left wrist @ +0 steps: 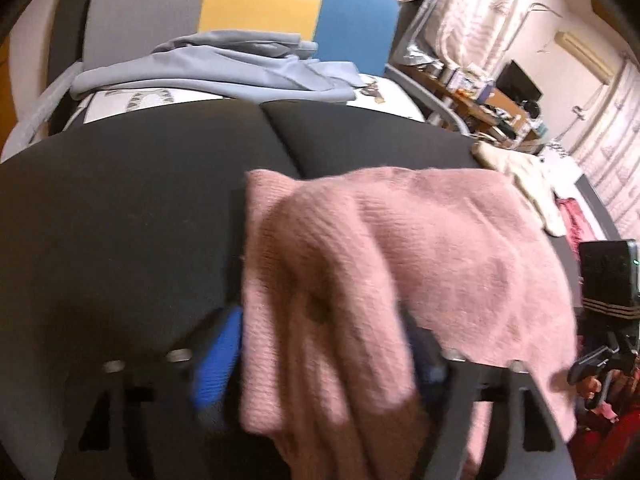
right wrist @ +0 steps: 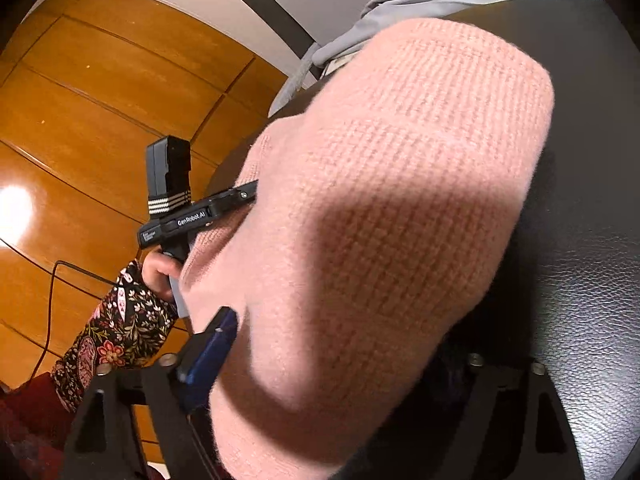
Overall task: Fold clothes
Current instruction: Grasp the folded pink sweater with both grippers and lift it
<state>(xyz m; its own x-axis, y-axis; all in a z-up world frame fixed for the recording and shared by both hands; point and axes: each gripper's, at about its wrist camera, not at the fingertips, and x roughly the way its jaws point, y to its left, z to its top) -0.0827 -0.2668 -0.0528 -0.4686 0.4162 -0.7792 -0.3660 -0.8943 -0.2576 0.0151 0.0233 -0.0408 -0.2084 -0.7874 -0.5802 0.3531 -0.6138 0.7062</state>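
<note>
While the left tool (left wrist: pixel 320 360) points down at the black bench (left wrist: pixel 120 220), a bunched fold of the pink sweater (left wrist: pixel 400 240) sits between its blue pads (left wrist: pixel 216 364), which grip the knit from both sides. Farther right, that sweater lies folded across the bench's middle toward its right edge. At the sweater's near end, the right tool (right wrist: pixel 320 364) is released, its blue pad (right wrist: pixel 212 348) beside the fabric, not pressing it.
</note>
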